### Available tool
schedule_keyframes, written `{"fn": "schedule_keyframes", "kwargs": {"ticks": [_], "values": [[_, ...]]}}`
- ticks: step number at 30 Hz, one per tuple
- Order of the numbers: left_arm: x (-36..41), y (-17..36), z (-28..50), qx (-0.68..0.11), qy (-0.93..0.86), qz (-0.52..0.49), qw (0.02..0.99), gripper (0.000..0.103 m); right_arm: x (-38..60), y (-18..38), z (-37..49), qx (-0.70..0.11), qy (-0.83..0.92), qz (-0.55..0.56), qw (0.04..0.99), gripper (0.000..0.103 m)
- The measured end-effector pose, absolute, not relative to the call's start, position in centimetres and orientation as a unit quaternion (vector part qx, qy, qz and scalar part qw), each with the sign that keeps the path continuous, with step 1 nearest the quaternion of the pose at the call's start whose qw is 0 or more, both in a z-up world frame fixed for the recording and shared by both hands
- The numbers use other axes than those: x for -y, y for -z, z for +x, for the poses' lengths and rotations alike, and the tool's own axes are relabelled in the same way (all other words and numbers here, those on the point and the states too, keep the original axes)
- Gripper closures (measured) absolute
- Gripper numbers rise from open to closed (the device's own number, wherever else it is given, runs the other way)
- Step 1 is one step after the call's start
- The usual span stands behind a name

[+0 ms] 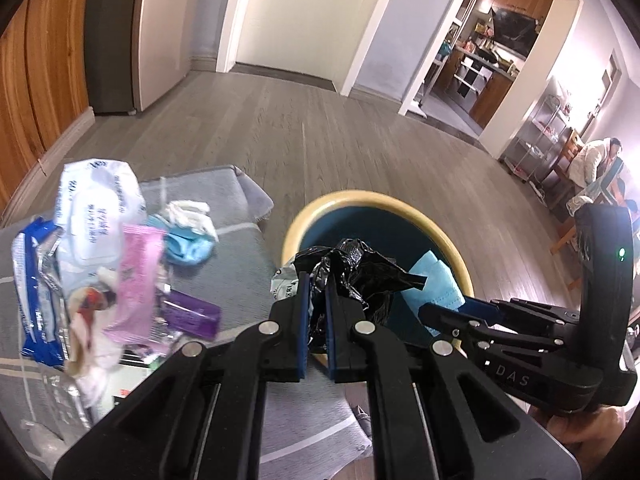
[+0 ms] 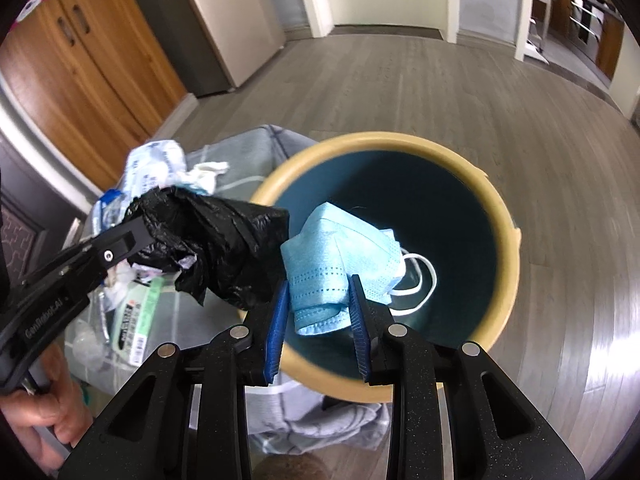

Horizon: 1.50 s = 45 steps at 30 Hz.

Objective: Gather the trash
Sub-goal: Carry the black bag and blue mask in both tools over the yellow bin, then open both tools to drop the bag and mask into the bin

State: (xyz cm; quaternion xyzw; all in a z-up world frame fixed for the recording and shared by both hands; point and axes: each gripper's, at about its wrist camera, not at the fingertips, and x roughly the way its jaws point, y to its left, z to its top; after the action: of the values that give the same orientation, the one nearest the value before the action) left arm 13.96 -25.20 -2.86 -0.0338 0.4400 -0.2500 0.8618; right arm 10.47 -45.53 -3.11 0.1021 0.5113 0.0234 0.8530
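Only right wrist view shows mask (image 2: 340, 256) loops.

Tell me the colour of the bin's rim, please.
The bin's rim is pale yellow-tan; the right wrist view shows it best.

Past my tongs it's all grey plank floor (image 2: 400, 92), glossy off to the right. Wooden cabinets (image 2: 92, 68) up left, pale walls (image 1: 288, 8) ahead, and a kitchen doorway (image 1: 496, 52) far right.
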Motion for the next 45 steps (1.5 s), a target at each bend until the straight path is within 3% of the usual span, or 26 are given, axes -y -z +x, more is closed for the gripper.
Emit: {"fn": "schedule_keyframes", "kwargs": {"ticks": [25,27,31,32,34,36,40,45], "values": [[30.5,6.4,14.9,-0.450,0.225,0.028,0.864,0.096,48.1,6.1,10.8,-0.537,-0.007,0.119,0.835,0.072],[30.9,6.7,14.9,-0.450,0.218,0.037,0.865,0.095,48.2,6.3,10.9,-0.539,-0.006,0.121,0.834,0.068],[31.3,7.5,15.1,-0.460,0.203,0.045,0.863,0.090,48.5,6.7,11.1,-0.544,-0.003,0.121,0.830,0.047],[31.3,7.6,15.2,-0.462,0.200,0.047,0.863,0.087,48.5,6.8,11.1,-0.543,-0.002,0.120,0.831,0.043],[31.1,7.5,15.2,-0.459,0.190,0.049,0.866,0.063,48.6,6.7,11.1,-0.541,0.000,0.121,0.833,0.041],[30.7,7.1,15.0,-0.451,0.181,0.048,0.873,0.047,48.7,6.5,11.1,-0.537,0.003,0.124,0.834,0.039],[28.6,5.7,14.8,-0.435,0.162,0.046,0.884,0.034,47.7,5.8,11.4,-0.527,-0.007,0.120,0.841,0.033],[24.6,3.7,14.4,-0.421,0.122,0.035,0.898,0.024,45.2,4.3,11.8,-0.508,-0.034,0.111,0.853,0.025]]}}
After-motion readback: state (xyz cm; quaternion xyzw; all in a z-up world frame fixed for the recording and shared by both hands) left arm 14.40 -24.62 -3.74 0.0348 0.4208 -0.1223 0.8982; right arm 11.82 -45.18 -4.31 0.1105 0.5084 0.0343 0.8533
